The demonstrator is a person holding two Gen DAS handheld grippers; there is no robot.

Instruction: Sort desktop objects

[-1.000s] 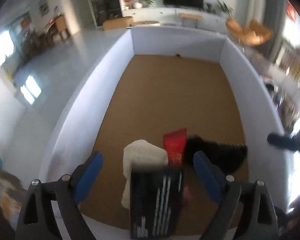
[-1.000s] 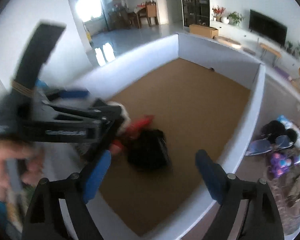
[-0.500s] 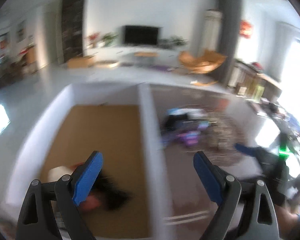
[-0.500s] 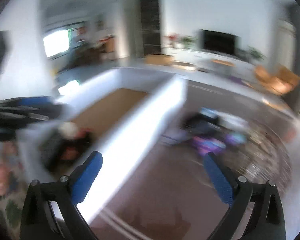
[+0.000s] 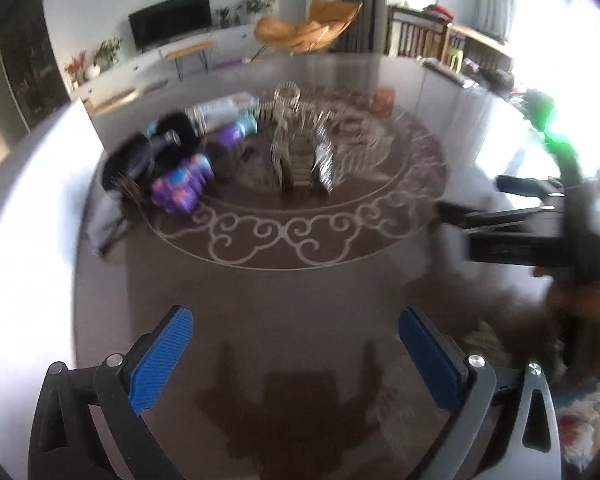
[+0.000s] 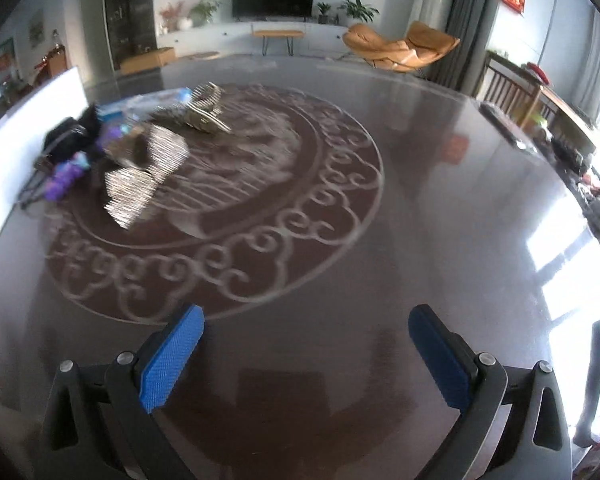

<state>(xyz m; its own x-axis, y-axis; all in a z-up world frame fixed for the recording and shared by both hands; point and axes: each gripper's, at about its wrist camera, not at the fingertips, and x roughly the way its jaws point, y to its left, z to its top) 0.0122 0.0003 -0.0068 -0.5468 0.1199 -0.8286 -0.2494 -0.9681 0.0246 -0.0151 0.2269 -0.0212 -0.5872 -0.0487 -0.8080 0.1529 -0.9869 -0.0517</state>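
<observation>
My left gripper (image 5: 296, 356) hovers over the dark patterned tabletop (image 5: 300, 304); its jaws are opening and nothing is between the blue pads. My right gripper (image 6: 306, 356) stands wide open and empty over the same table. A blurred pile lies ahead to the left: a purple patterned item (image 5: 182, 186), black items (image 5: 168, 140) and shiny ribbed silver pieces (image 5: 300, 152). From the right wrist, the silver pieces (image 6: 144, 176) and purple item (image 6: 66, 176) sit at upper left. The right gripper (image 5: 474, 198) also shows at the right edge of the left view, in a hand.
The white wall of the sorting box (image 5: 28, 240) runs along the left, also seen as the white wall (image 6: 28, 128) in the right wrist view. A silver wire piece (image 6: 206, 112) lies farther back. Clutter lines the table's right edge (image 6: 580, 160).
Both views swung right, from the brown-floored white box to the dark patterned table. The black striped box that was between my left fingers is gone from them.
</observation>
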